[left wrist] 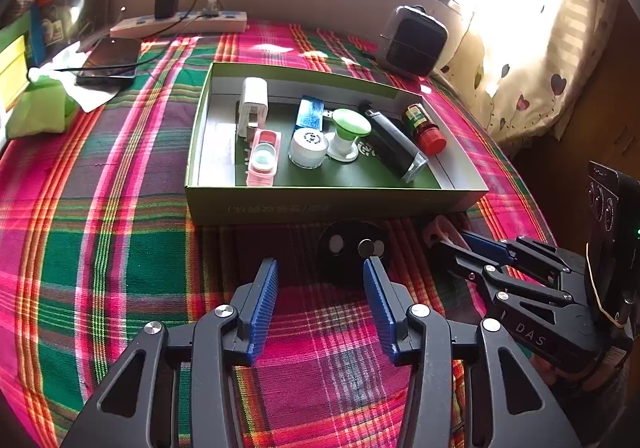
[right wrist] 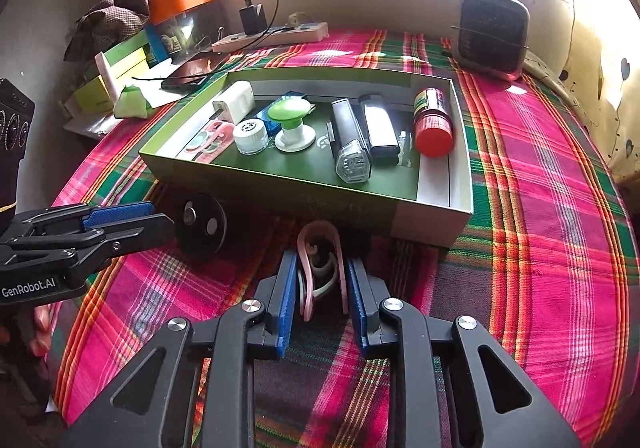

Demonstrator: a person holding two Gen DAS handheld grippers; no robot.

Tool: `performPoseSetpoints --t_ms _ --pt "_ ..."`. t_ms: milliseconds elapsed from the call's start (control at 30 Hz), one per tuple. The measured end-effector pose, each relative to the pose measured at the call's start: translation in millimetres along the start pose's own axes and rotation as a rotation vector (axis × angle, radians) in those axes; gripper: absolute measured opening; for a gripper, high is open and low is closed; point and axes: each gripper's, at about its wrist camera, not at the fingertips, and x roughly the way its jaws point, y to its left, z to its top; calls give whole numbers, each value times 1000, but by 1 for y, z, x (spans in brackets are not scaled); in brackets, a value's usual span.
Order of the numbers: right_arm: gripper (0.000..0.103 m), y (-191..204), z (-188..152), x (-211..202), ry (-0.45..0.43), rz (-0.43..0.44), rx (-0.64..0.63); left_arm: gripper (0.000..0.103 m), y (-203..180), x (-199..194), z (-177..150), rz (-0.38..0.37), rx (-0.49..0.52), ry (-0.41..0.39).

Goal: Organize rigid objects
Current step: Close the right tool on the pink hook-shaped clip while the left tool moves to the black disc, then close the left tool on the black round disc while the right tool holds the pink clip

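Right claw [right wrist: 320,302] is clamped on the pink ear-hook piece [right wrist: 320,268], which lies on the plaid cloth [right wrist: 520,248] just in front of the green box [right wrist: 280,176]. It looks like thin light plastic loops, maybe springy, so you risk it twisting or popping out; your pads [right wrist: 286,304] squeeze the outer loops, and a hold lower on the thicker part looks safer. Left claw [left wrist: 320,288] is open and holds nothing, with the black disc [left wrist: 352,248] just ahead of its tips, flat on the cloth near the box wall. That disc looks stiff, low and smooth, probably slippery; take it across its edges. Box already holds the charger [left wrist: 252,104], the red-capped bottle [left wrist: 424,124] and more.
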Motion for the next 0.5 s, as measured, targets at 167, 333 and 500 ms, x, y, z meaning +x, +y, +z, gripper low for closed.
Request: performPoseSetpoints --t_ms 167,333,500 --pt "25 -5 -4 -4 0 10 16 45 -5 7 2 -6 11 9" --pt "25 -9 -6 -7 -1 23 26 45 -9 13 6 13 26 8" --pt "25 -12 -7 -8 -2 36 39 46 -13 17 11 26 40 11"
